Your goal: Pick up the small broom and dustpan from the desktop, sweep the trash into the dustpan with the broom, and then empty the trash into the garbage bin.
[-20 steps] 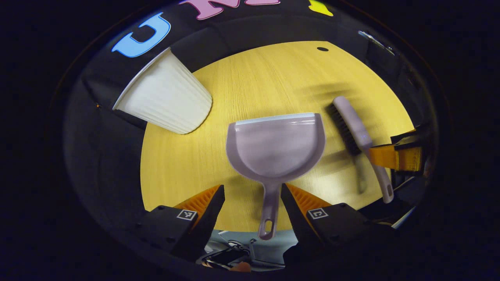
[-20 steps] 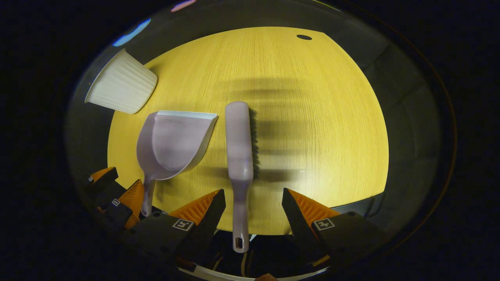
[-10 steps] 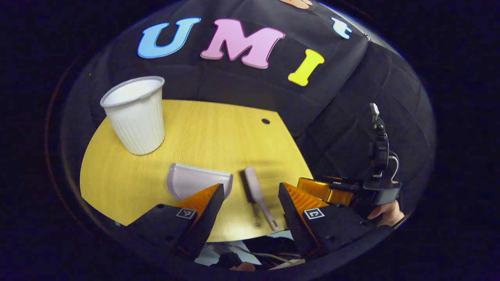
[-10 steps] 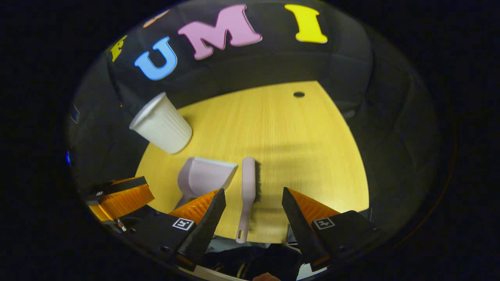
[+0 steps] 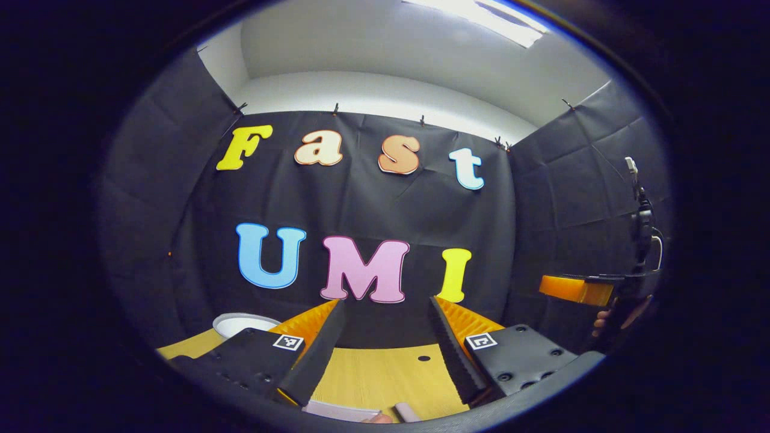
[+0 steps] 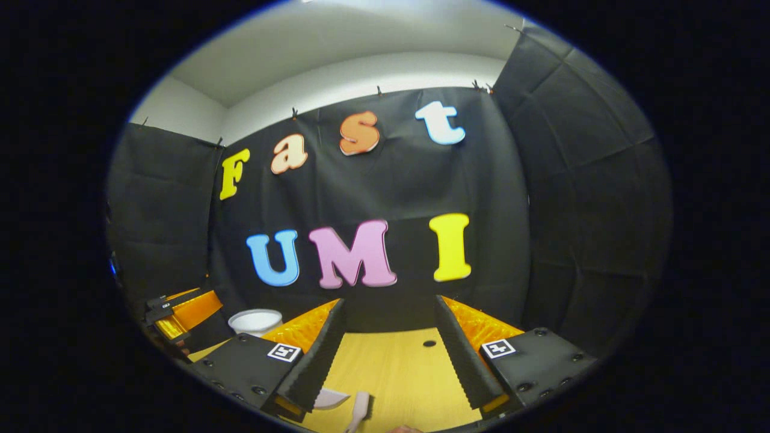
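Both cameras now face the booth's back wall, with the yellow wooden table [image 5: 373, 379] low in each view. My left gripper [image 5: 385, 302] is open and holds nothing. Beneath it, at the bottom edge of the left gripper view, peek the front edge of the pale lilac dustpan [image 5: 340, 412] and the tip of the lilac broom [image 5: 406, 412]. My right gripper [image 6: 390, 299] is open and holds nothing too. Below its left finger lie the dustpan [image 6: 331, 398] and the broom [image 6: 359, 404] on the table [image 6: 403, 373]. Both grippers are raised well above these tools.
A white ribbed bin [image 5: 242, 322] stands at the table's back left, also seen as the bin [image 6: 255, 320]. The right gripper [image 5: 575, 288] and a hand [image 5: 619, 316] hang at far right, the left gripper [image 6: 180, 311] at far left. A small dark hole [image 6: 429, 343] marks the tabletop.
Both grippers have tilted up from looking down at the table to facing the back wall. The dustpan and broom lie unmoved and have slid to the bottom of both views.
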The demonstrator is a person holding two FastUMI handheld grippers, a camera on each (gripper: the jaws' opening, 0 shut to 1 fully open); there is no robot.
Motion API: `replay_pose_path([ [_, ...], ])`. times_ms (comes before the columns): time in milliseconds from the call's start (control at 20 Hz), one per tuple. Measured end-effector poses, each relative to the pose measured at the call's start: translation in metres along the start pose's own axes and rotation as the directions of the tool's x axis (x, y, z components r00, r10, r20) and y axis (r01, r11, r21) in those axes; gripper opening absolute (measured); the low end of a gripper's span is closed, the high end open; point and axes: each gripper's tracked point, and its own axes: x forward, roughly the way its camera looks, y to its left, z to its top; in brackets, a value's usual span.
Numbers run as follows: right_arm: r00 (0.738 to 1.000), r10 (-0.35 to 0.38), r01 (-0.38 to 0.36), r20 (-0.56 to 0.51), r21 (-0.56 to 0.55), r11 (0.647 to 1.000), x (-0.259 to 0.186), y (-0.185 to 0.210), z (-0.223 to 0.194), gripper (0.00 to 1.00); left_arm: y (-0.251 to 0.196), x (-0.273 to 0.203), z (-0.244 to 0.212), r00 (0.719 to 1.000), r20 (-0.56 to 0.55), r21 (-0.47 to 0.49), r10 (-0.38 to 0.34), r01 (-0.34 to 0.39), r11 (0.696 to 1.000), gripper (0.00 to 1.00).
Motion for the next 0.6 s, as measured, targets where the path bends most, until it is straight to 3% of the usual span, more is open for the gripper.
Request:
replay_pose_path([
  [100,1.000,0.023,-0.023,0.009,-0.041,0.999,0.003,0.000,0.008,0.93,0.002,-0.003,0.003,0.999,-0.026,-0.014,0.047,-0.047,0.999,0.80],
  [150,0.998,0.055,-0.054,0.009,-0.060,0.997,0.003,0.006,0.007,0.88,0.000,-0.005,0.006,0.998,-0.027,-0.035,0.052,-0.053,0.998,0.80],
  [200,0.997,0.076,-0.074,0.017,-0.077,0.994,0.000,0.007,0.009,0.93,-0.001,-0.008,0.010,0.998,-0.020,-0.054,0.062,-0.063,0.997,0.80],
  [350,0.998,0.058,-0.058,-0.005,-0.096,0.994,0.000,0.000,0.005,0.93,-0.003,-0.011,0.021,0.992,-0.034,-0.029,0.121,-0.122,0.992,0.80],
  [400,0.998,0.057,-0.058,-0.012,-0.094,0.994,0.000,-0.001,0.004,0.89,-0.003,-0.010,0.019,0.989,-0.043,-0.022,0.141,-0.142,0.990,0.80],
  [550,0.999,0.037,-0.040,-0.036,-0.085,0.996,-0.001,0.000,-0.003,0.89,-0.010,-0.008,0.011,0.984,-0.080,-0.035,0.161,-0.164,0.986,0.80],
  [600,0.999,0.031,-0.034,-0.039,-0.087,0.996,-0.001,0.000,-0.004,0.93,-0.004,-0.009,0.007,0.980,-0.091,-0.044,0.176,-0.181,0.983,0.80],
])
